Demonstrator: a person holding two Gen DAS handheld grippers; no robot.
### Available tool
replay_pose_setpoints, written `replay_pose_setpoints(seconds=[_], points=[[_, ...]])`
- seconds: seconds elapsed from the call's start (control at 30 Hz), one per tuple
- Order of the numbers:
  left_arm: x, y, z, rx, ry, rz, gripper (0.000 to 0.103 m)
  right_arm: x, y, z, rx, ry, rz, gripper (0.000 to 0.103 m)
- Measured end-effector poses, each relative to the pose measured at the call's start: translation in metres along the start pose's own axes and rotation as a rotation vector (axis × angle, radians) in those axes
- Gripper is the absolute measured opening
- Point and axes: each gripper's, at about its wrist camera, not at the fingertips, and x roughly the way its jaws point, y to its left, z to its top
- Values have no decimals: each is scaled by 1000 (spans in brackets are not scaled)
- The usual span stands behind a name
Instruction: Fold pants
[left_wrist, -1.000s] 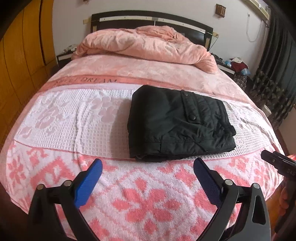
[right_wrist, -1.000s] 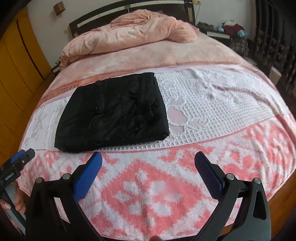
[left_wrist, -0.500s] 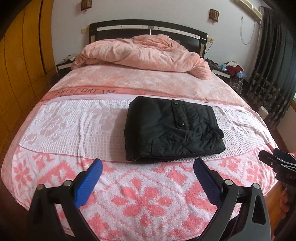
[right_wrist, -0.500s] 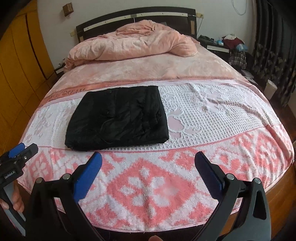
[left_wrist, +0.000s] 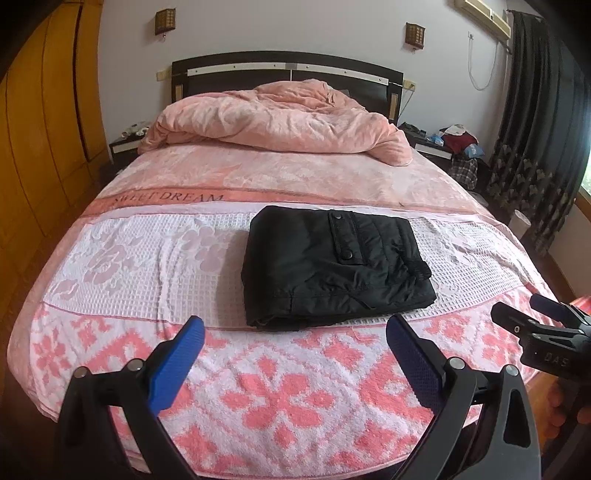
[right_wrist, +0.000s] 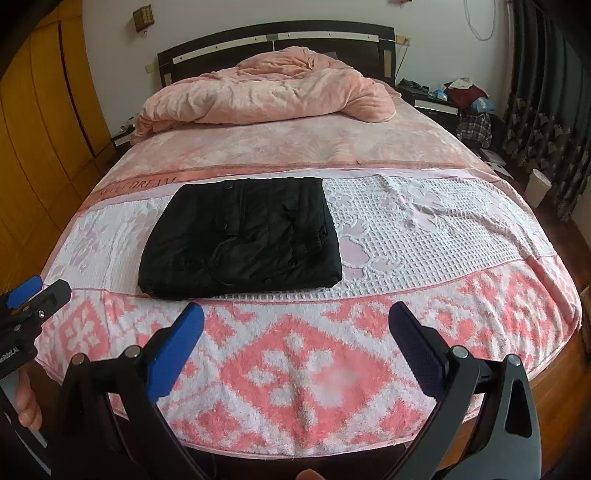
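The black pants (left_wrist: 332, 264) lie folded into a compact rectangle on the white waffle band of the bed cover; they also show in the right wrist view (right_wrist: 242, 236). My left gripper (left_wrist: 293, 334) is open and empty, held back over the foot of the bed, short of the pants. My right gripper (right_wrist: 295, 323) is open and empty, also back at the foot of the bed. Each gripper shows at the edge of the other's view: the right one (left_wrist: 535, 319) and the left one (right_wrist: 37, 295).
The pink and white patterned cover (left_wrist: 280, 398) spans the bed. A rumpled pink duvet (left_wrist: 280, 122) lies by the dark headboard (left_wrist: 288, 68). Yellow wardrobes (left_wrist: 40, 122) stand left. A cluttered nightstand (left_wrist: 450, 144) and dark curtains (left_wrist: 535, 122) stand right.
Both grippers have pulled back and up from the bed, so the pants look smaller and farther away. The pants have not moved. Both grippers stay open.
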Motion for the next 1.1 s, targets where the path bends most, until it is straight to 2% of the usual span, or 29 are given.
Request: replay_pose_setpoints(seconds=[1.1], points=[[2, -1, -1, 14, 10, 5, 99, 8, -1, 2, -9, 15, -3, 100]])
